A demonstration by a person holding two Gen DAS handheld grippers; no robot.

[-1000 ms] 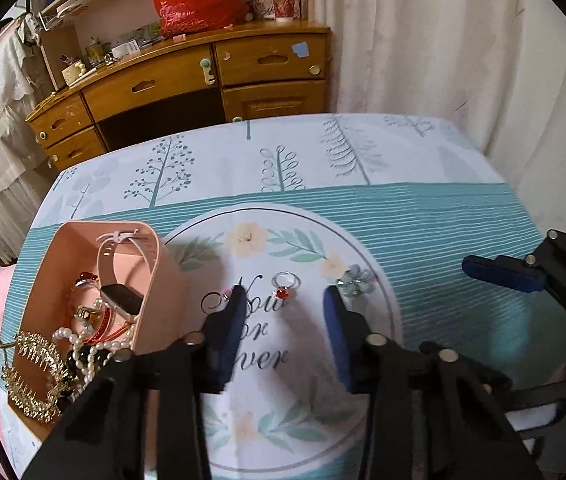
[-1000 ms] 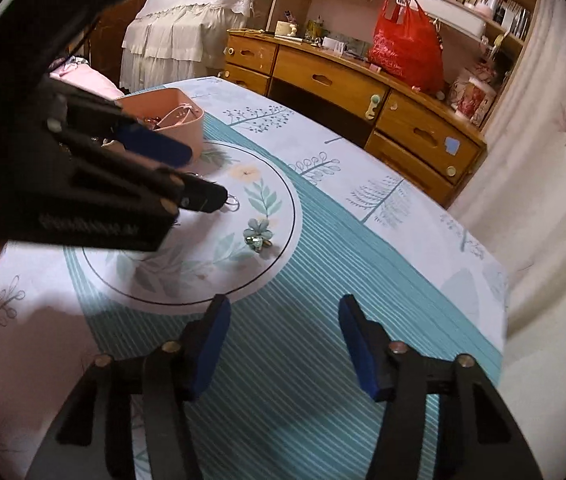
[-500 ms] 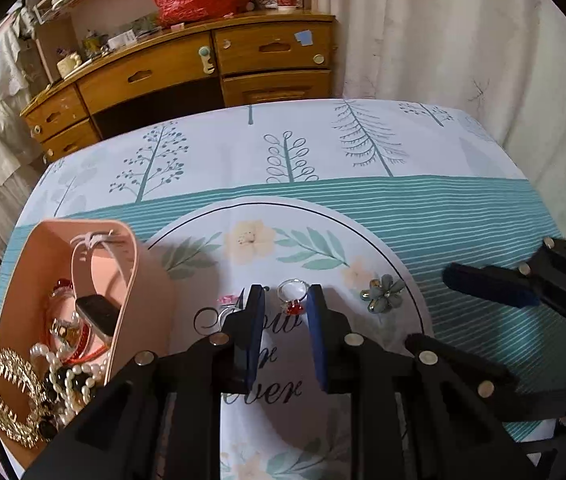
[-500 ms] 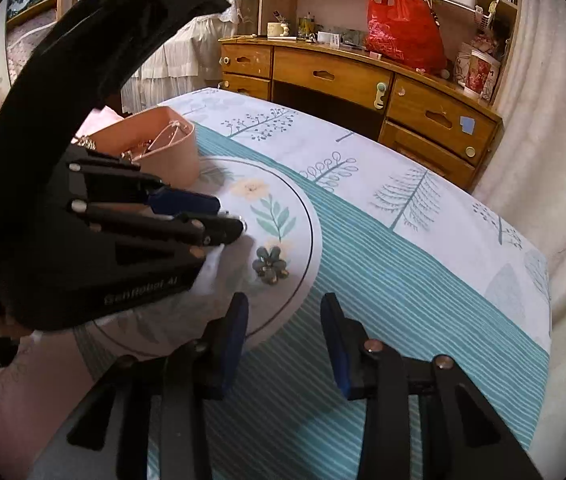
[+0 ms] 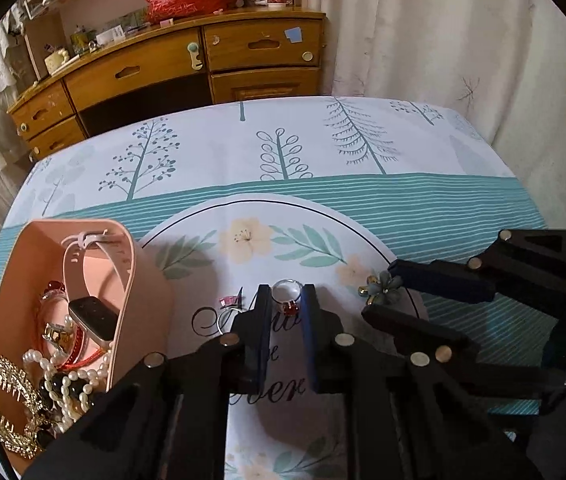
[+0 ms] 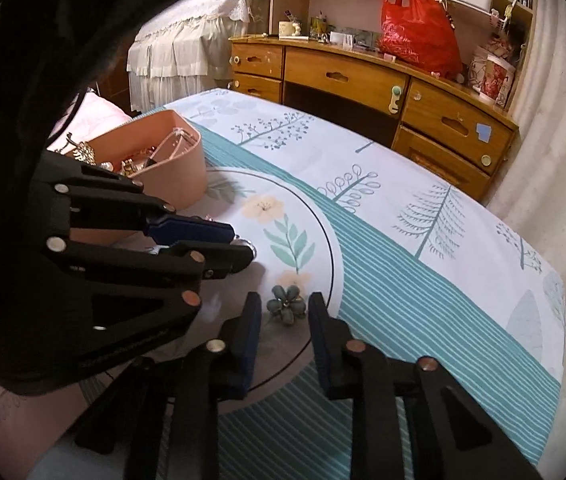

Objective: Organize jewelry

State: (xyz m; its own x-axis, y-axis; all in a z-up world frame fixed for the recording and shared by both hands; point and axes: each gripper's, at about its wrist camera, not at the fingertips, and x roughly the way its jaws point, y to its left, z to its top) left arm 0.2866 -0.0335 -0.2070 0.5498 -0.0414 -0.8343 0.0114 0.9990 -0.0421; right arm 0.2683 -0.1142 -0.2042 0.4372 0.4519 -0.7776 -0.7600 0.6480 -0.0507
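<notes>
Two tongs low, left tongs (image 5: 286,304) pinching red-stone ring (image 5: 287,299) (band half hidden)

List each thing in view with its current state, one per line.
left hand-held gripper: closed on the red-stone ring
red-stone ring: pinched, on the cloth
right hand-held gripper: open around the flower brooch
flower brooch: flat, ungripped
pink-stone ring: loose on the cloth
pink box: open, holding jewelry

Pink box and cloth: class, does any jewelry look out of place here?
Yes. Three pieces lie loose on the cloth outside the pink box: a red-stone ring, a pink-stone ring and a flower brooch.
</notes>
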